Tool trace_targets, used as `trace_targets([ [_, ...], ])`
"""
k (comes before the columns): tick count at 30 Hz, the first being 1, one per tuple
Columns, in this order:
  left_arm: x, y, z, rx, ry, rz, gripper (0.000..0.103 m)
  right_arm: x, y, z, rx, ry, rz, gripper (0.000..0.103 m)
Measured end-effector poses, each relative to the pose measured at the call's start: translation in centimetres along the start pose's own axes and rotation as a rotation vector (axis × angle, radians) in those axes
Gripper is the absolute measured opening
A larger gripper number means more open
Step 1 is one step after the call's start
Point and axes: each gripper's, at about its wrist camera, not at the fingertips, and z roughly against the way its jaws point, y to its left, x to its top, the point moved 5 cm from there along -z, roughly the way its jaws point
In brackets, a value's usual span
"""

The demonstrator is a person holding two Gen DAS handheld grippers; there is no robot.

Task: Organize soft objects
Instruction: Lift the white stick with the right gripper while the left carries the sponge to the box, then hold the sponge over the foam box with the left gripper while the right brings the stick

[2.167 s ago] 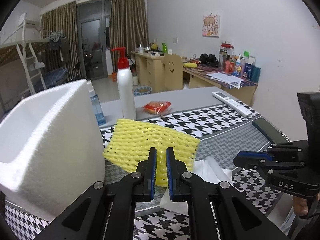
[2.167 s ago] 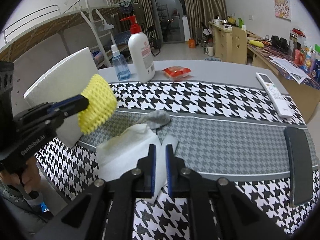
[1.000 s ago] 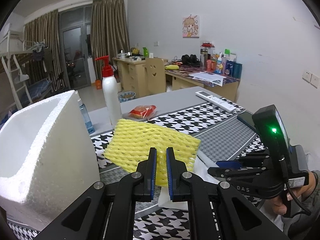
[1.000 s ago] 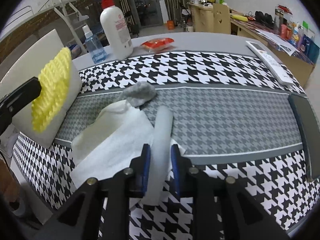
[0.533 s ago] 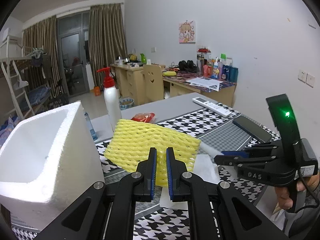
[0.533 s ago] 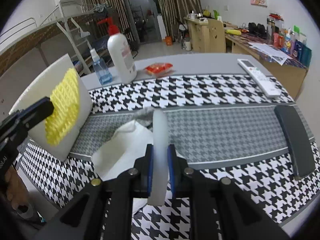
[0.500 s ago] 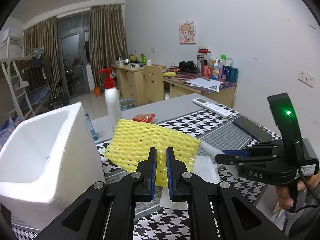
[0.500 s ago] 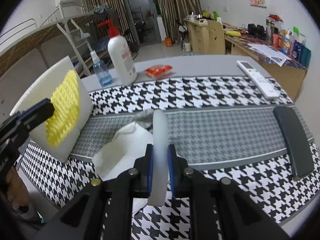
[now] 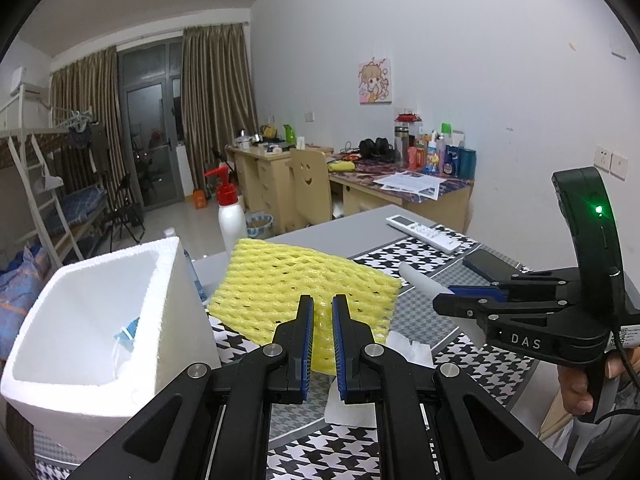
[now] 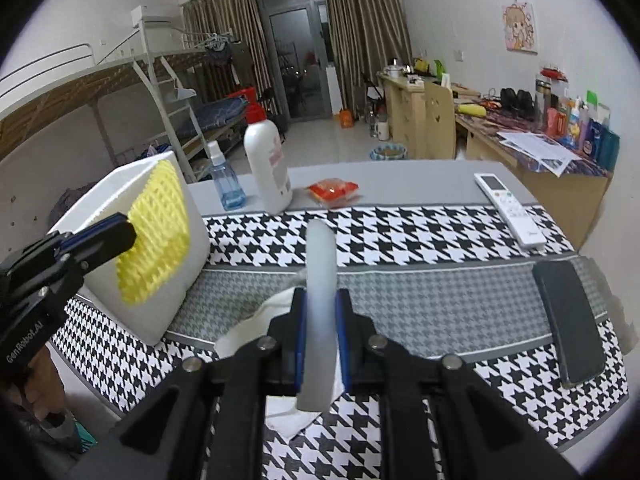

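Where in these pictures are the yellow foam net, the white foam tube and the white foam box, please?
yellow foam net (image 9: 304,280), left wrist view, middle of its mesh.
white foam tube (image 10: 320,264), right wrist view, shaft above the jaws.
white foam box (image 9: 176,292), left wrist view, its right outer wall.

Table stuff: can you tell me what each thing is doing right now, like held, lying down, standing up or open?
Yellow net: held up in the shut left gripper.
White strip: held up in the shut right gripper.
Foam box: open on top, standing on the table.
Tissue: lying crumpled on the cloth.
Pump bottle: upright.
Spray bottle: upright.
Remote: lying flat.
Phone: lying flat.
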Motion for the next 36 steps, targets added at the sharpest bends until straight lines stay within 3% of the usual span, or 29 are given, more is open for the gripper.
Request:
trace_targets([
  [36,3.2,1.9,3.0,0.04,-0.091,0.0,0.01,4.4,2.2,3.5,0.026,-0.171,0.073,0.017],
])
